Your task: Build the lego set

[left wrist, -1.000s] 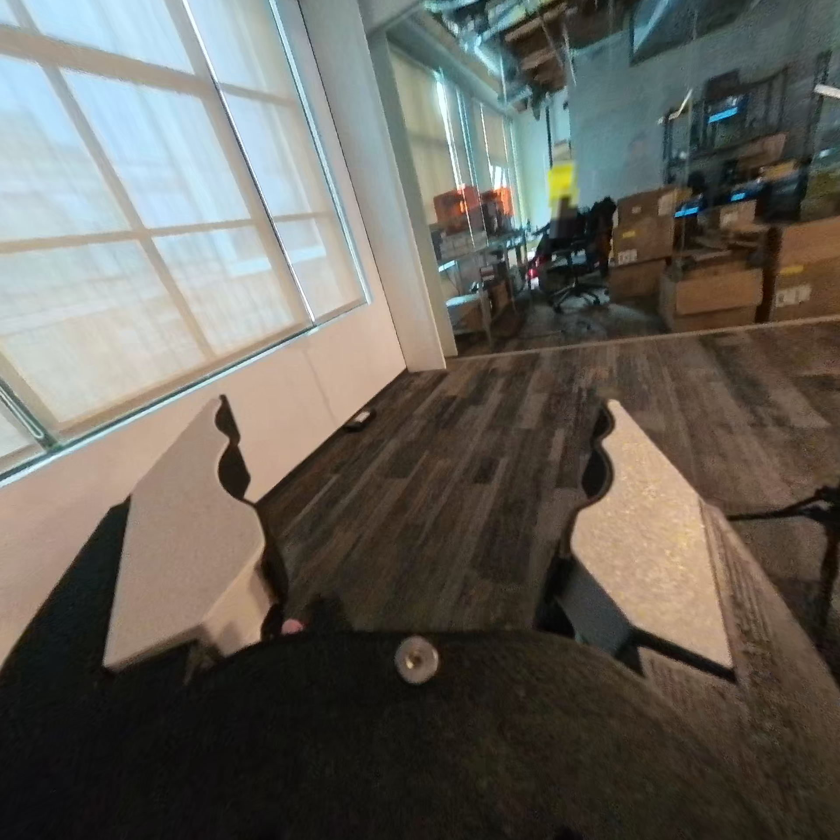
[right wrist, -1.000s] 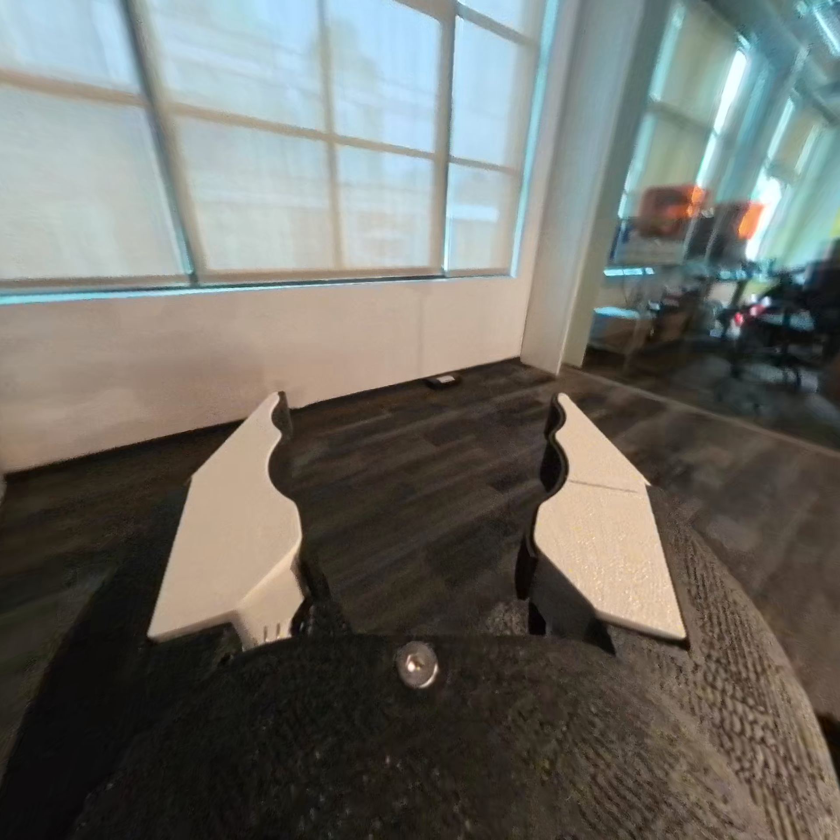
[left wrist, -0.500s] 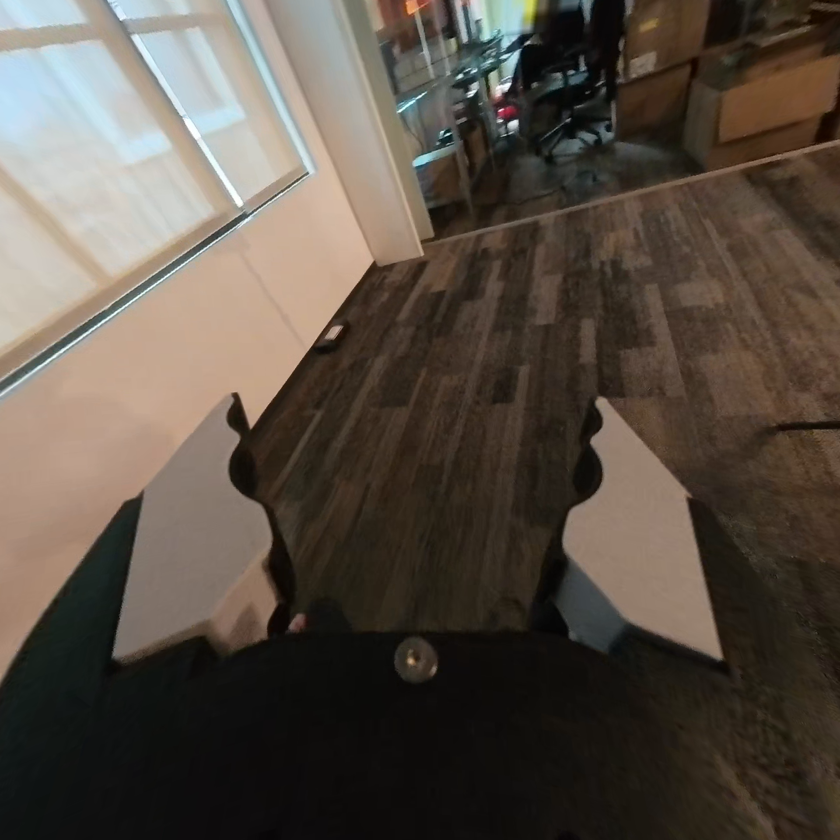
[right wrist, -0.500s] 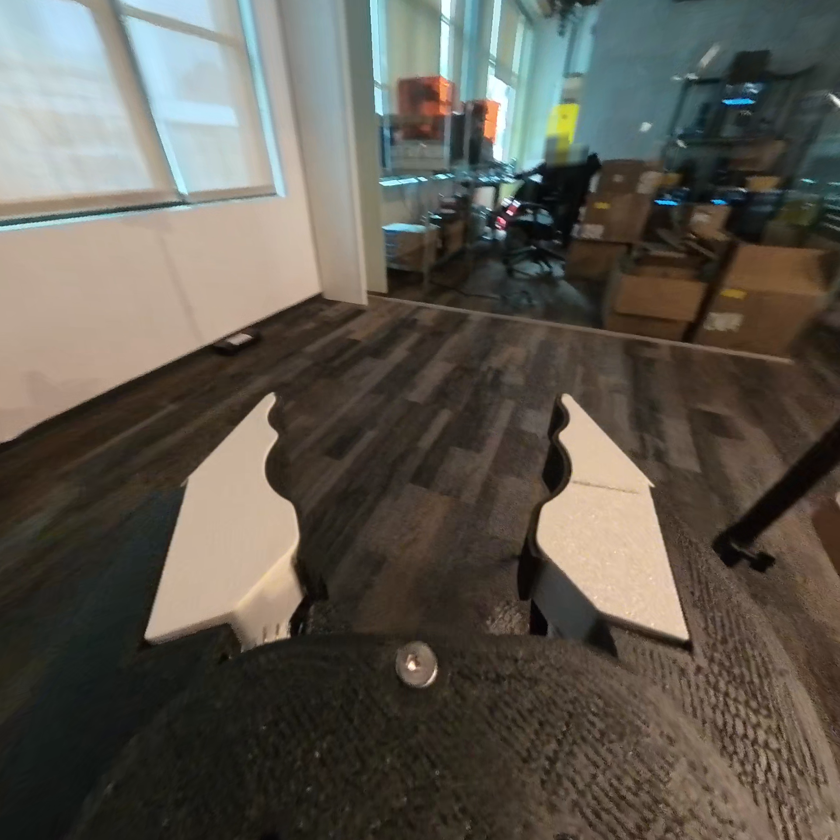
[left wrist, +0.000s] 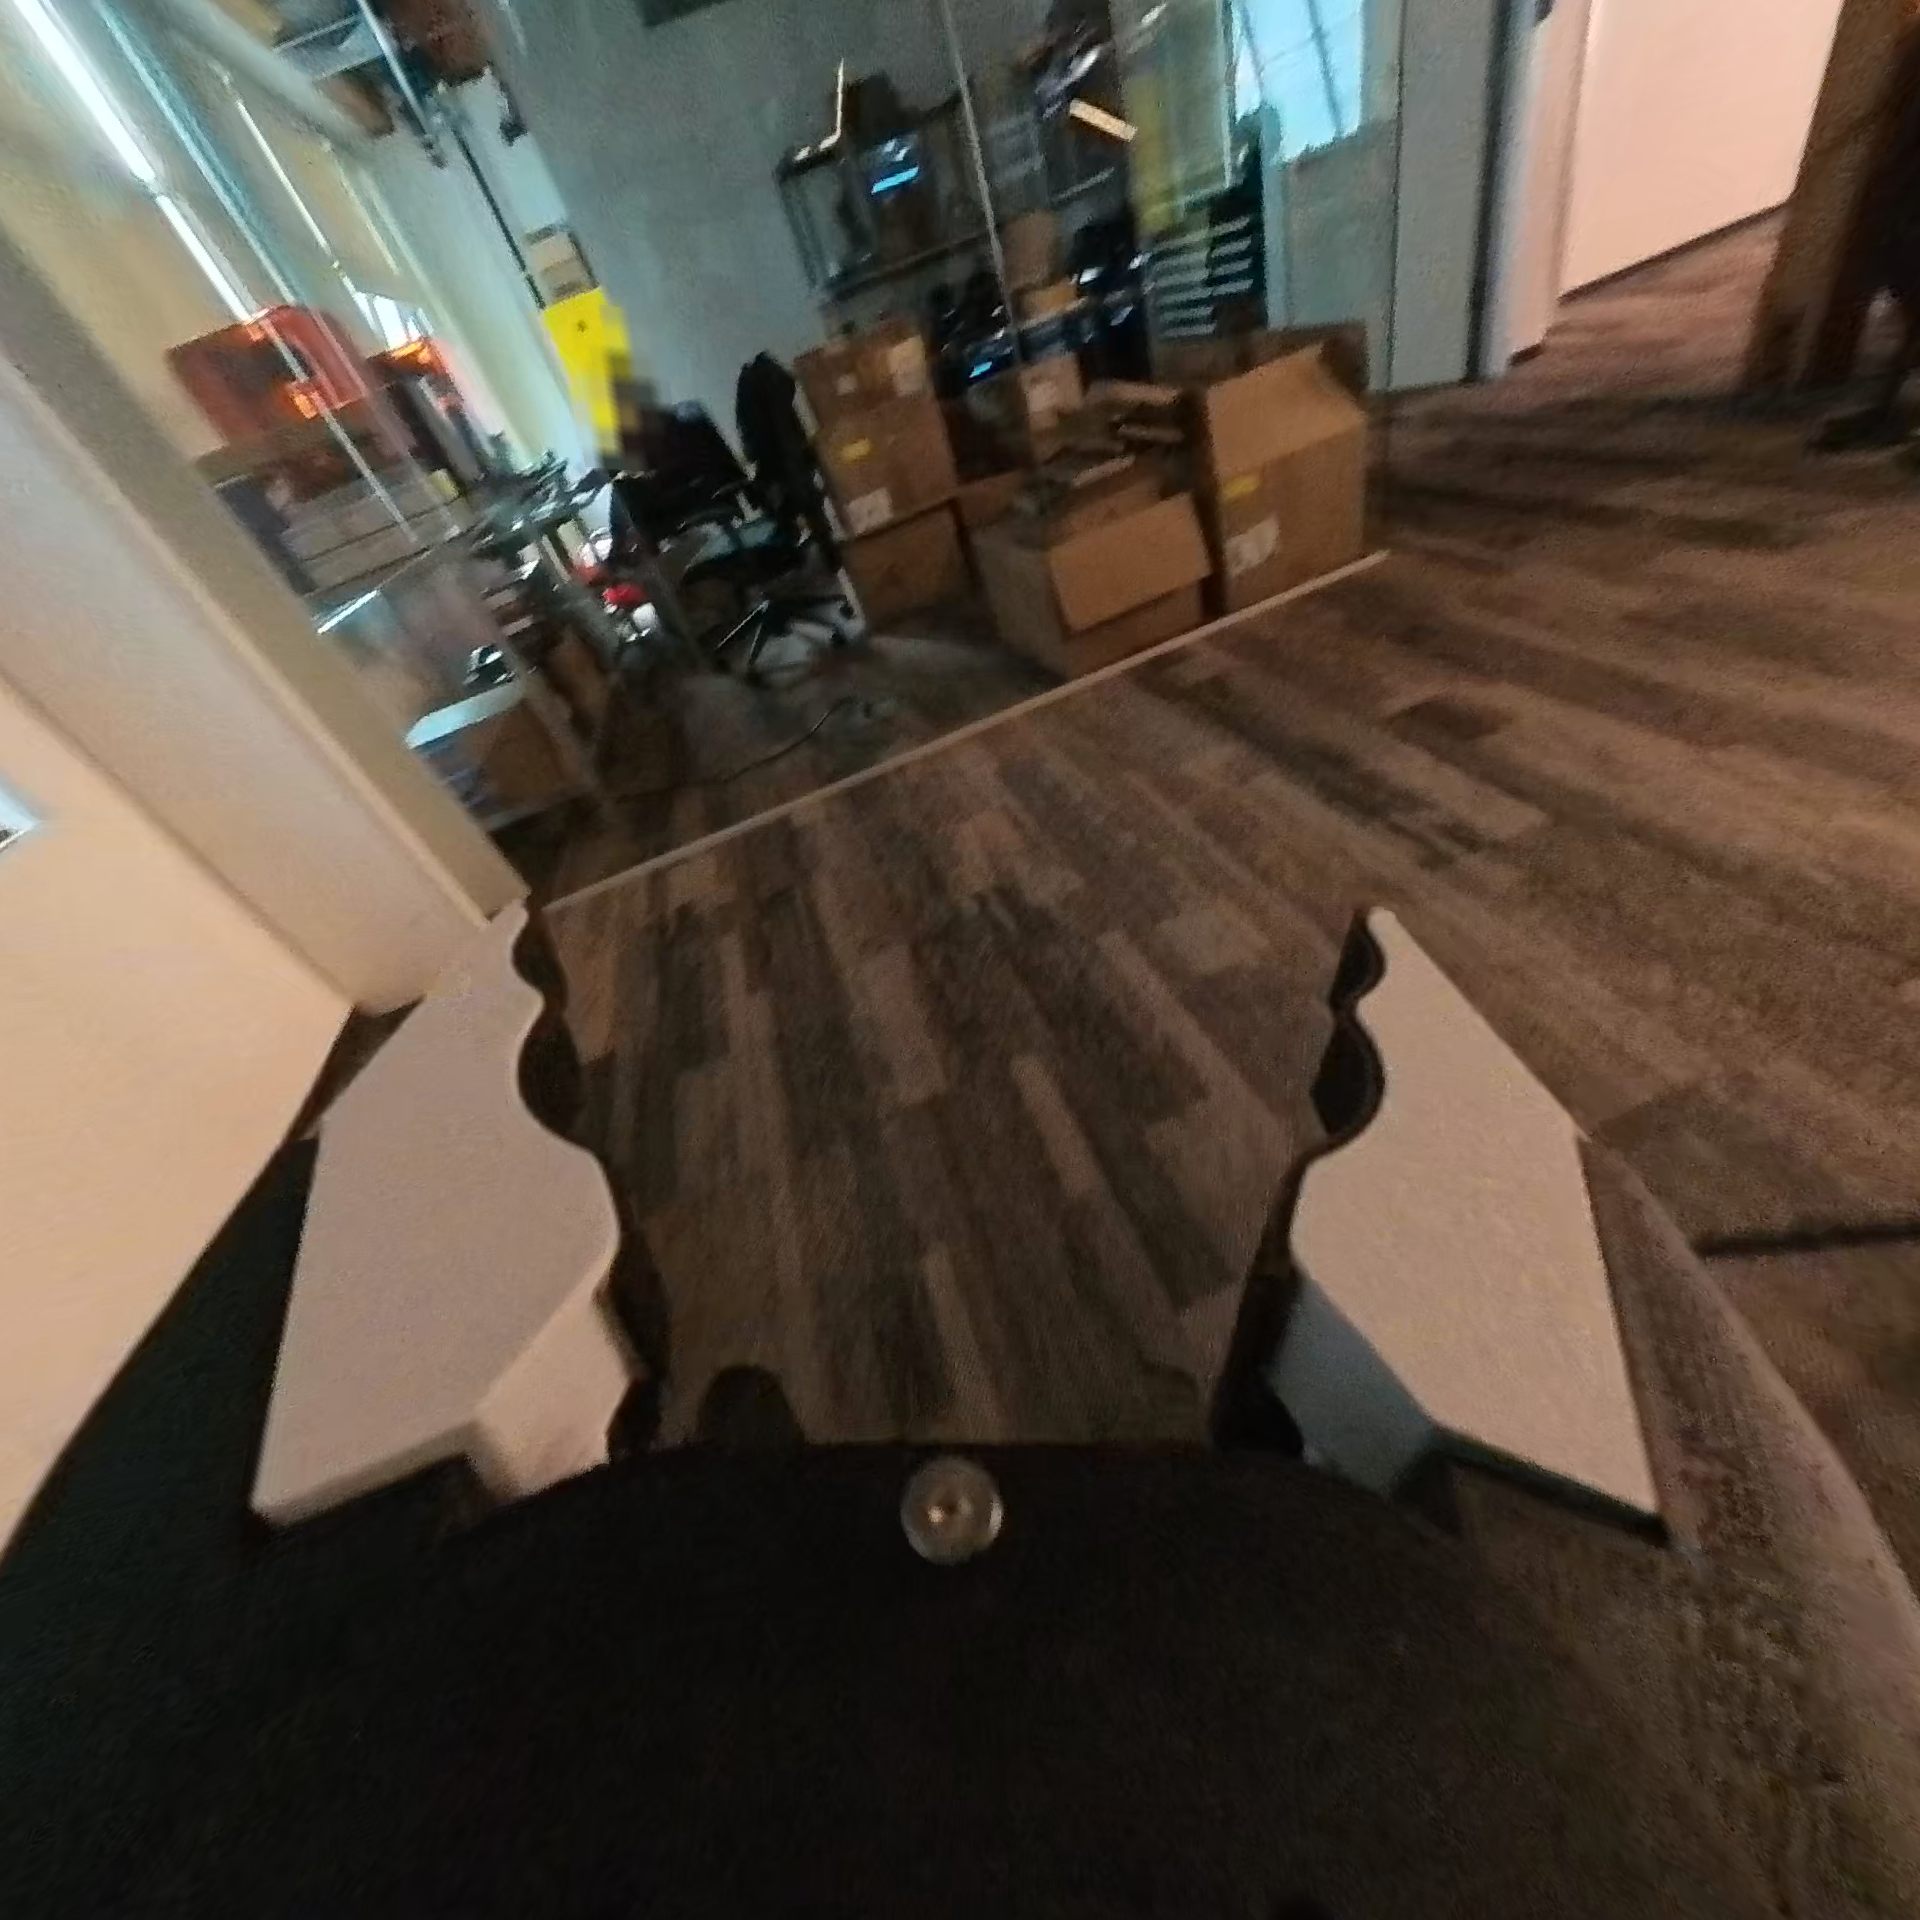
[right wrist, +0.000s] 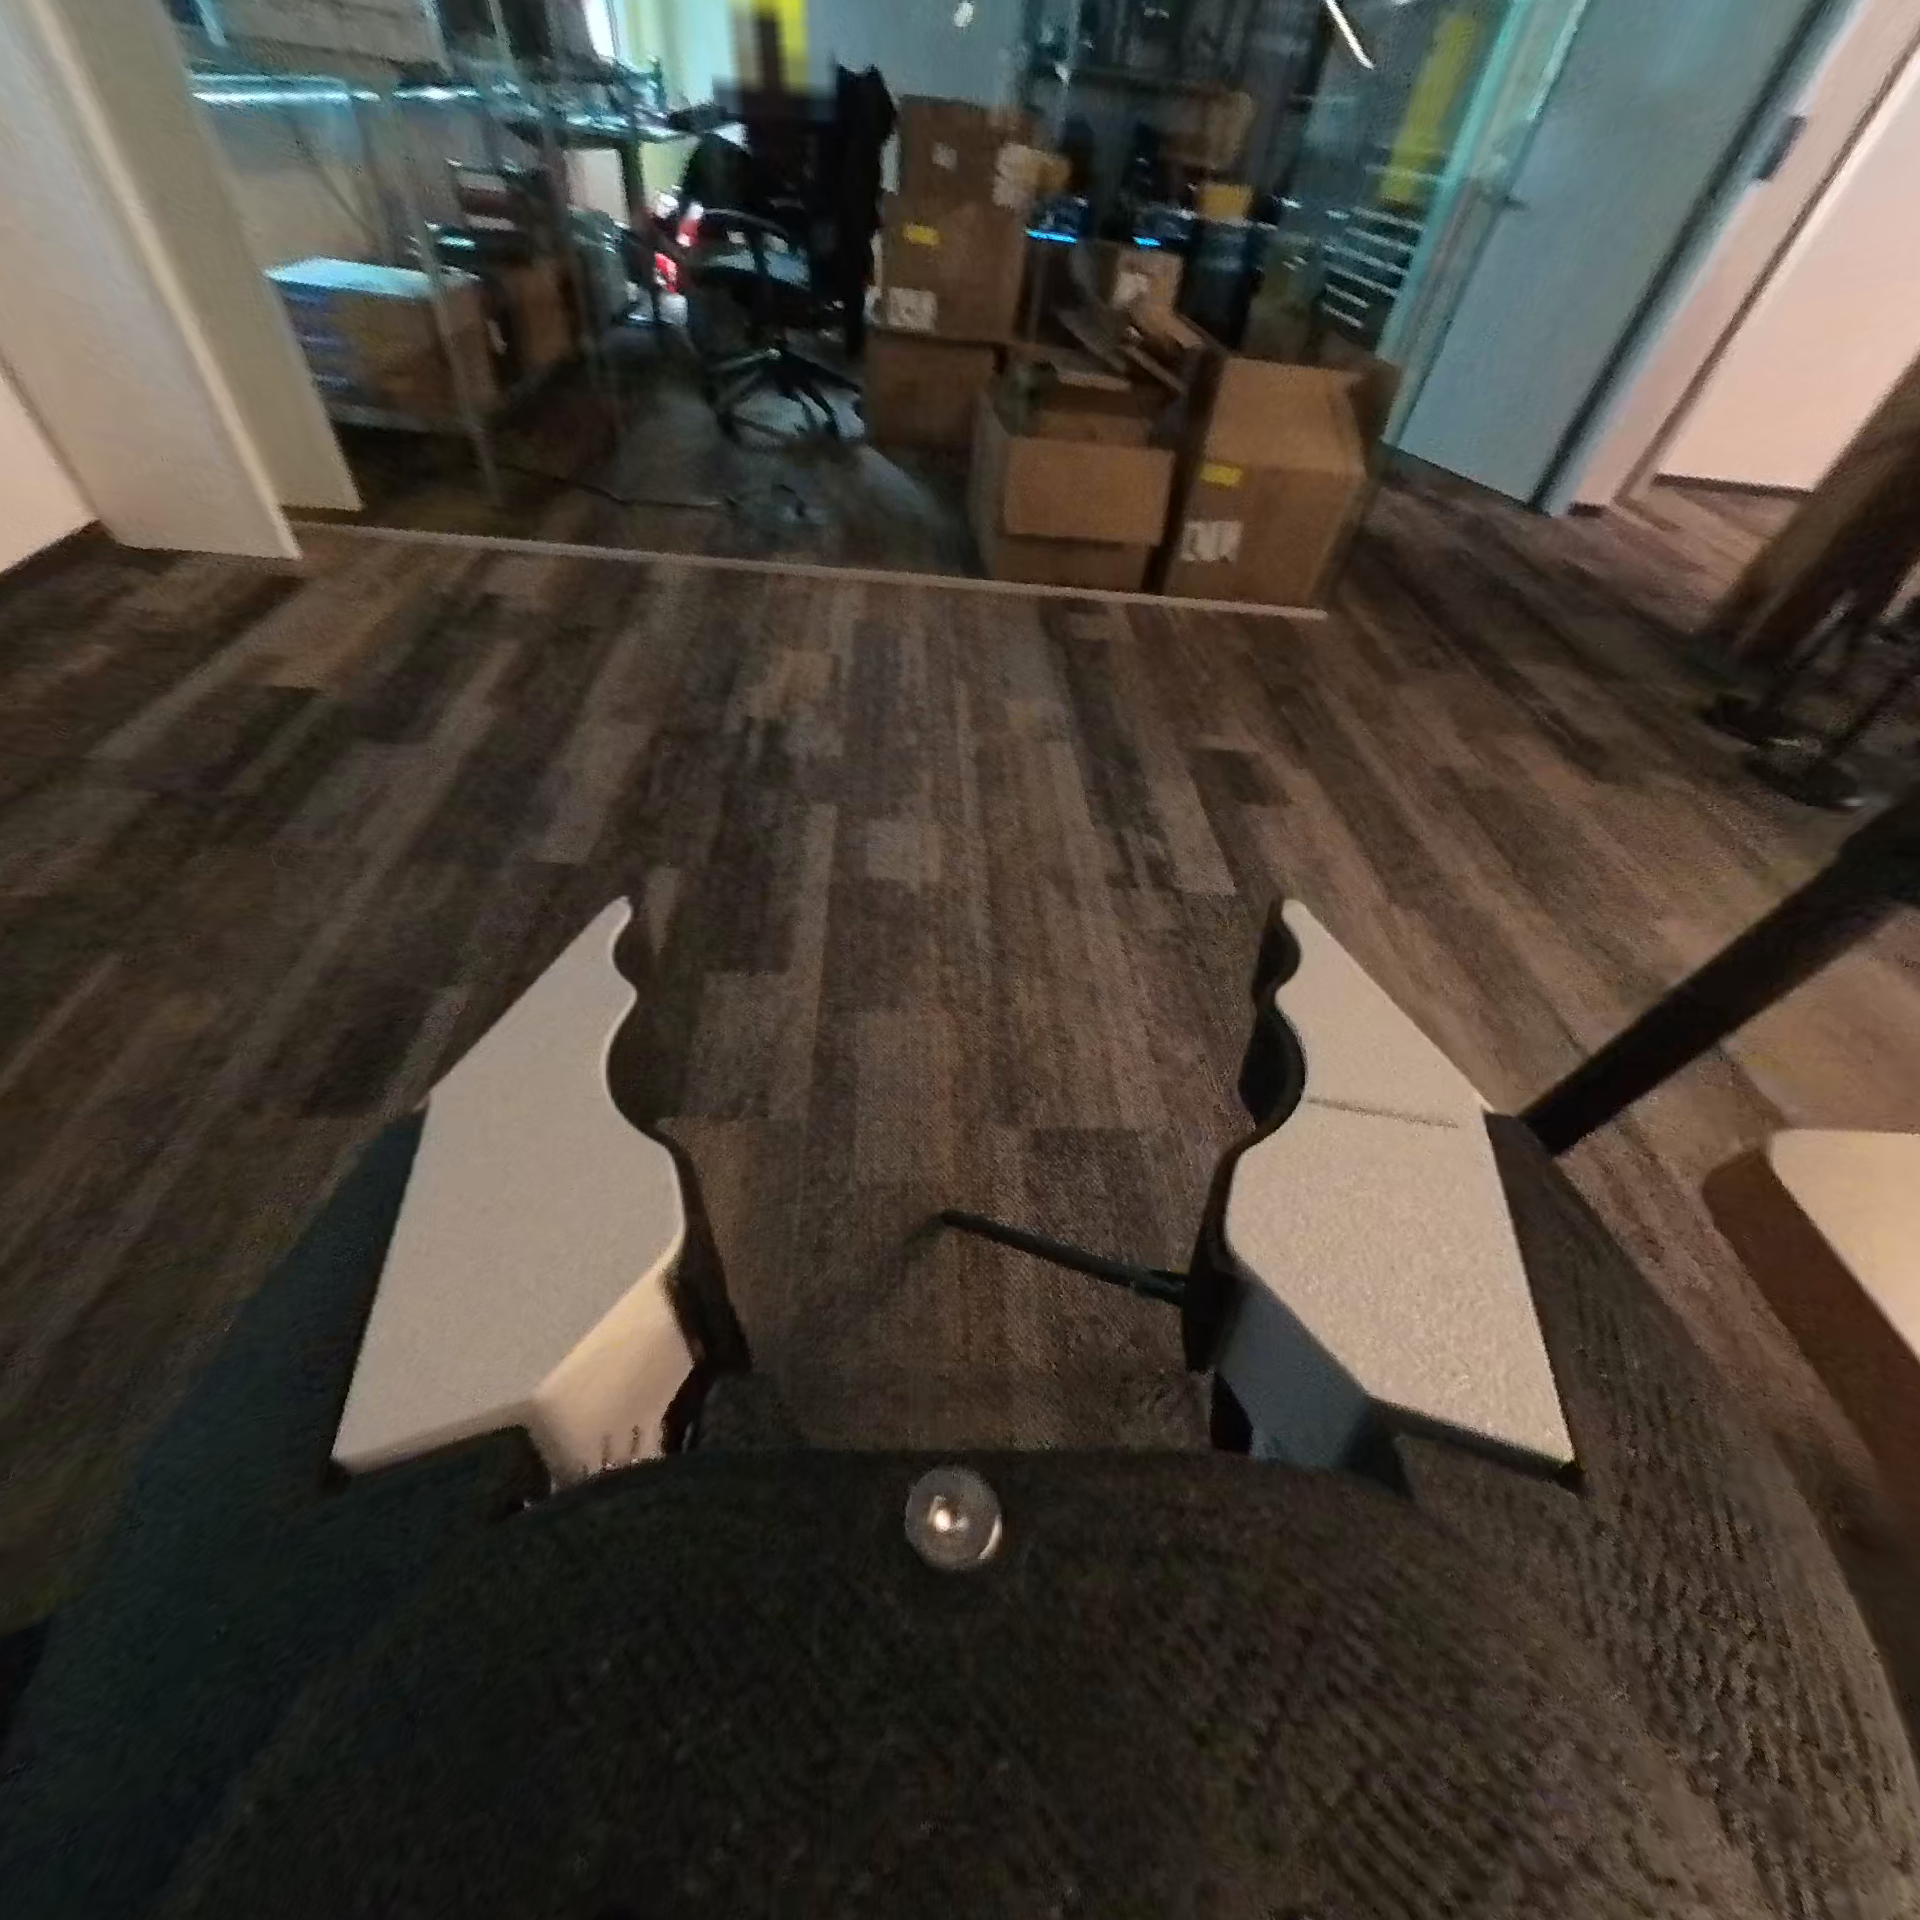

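Cardboard boxes (right wrist: 1164, 457) stacked beyond carpet (right wrist: 914, 831); office chair (right wrist: 769, 301) left of boxes. Left gripper (left wrist: 945, 935) released, empty; right gripper (right wrist: 951, 925) released, empty.

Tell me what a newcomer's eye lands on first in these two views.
First, the open white tongs low in each view, left and right, both empty over striped dark carpet. Next, the stacked cardboard boxes behind the floor strip, beside a black office chair.
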A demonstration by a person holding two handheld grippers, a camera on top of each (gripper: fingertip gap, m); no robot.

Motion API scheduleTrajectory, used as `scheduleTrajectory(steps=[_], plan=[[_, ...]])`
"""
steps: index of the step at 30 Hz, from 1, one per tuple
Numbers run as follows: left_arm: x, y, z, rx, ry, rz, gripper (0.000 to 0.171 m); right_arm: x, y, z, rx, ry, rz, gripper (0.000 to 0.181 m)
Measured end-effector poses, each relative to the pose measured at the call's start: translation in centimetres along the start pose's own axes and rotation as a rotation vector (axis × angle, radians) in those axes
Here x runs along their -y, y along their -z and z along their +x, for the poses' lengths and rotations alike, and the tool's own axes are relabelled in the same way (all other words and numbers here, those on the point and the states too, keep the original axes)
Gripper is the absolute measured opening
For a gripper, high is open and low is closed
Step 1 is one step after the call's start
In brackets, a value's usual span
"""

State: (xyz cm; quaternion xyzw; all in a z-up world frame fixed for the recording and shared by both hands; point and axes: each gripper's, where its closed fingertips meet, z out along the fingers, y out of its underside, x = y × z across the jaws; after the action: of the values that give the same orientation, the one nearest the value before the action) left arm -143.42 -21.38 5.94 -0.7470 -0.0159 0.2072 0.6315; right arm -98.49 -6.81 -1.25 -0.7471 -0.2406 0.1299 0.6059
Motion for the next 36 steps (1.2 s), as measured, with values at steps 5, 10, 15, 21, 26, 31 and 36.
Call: scheduleTrajectory(steps=[5, 10, 15, 21, 26, 31, 36], plan=[[2.1, -15.1, 0.0, -0.051, 0.002, 0.051, 0.144, 1.4, -12.0, 1.7, -0.071, 0.021, 0.023, 0.112], [3.8, -29.8, 1.9, -0.172, -0.018, 0.022, 0.144, 4.4, -24.2, 5.4, -0.143, -0.058, 0.008, 0.109], [4.9, -44.6, 3.4, -0.204, -0.019, 0.033, 0.143, 5.6, -33.8, 11.3, -0.235, -0.082, -0.028, 0.106], [6.8, -64.5, 10.3, -0.363, -0.140, 0.090, 0.142, 4.7, -41.2, 21.0, -0.549, -0.155, -0.056, 0.102], [12.1, -81.3, 22.3, -0.648, -0.217, 0.139, 0.141, 4.3, -44.0, 26.8, -0.818, -0.235, -0.148, 0.101], [19.7, -92.8, 37.0, -0.898, -0.296, 0.273, 0.139, 2.7, -44.0, 30.0, -1.028, -0.265, -0.298, 0.101], [26.1, -98.2, 54.0, -1.088, -0.309, 0.398, 0.141, -0.9, -43.5, 34.8, -1.175, -0.354, -0.417, 0.098]])
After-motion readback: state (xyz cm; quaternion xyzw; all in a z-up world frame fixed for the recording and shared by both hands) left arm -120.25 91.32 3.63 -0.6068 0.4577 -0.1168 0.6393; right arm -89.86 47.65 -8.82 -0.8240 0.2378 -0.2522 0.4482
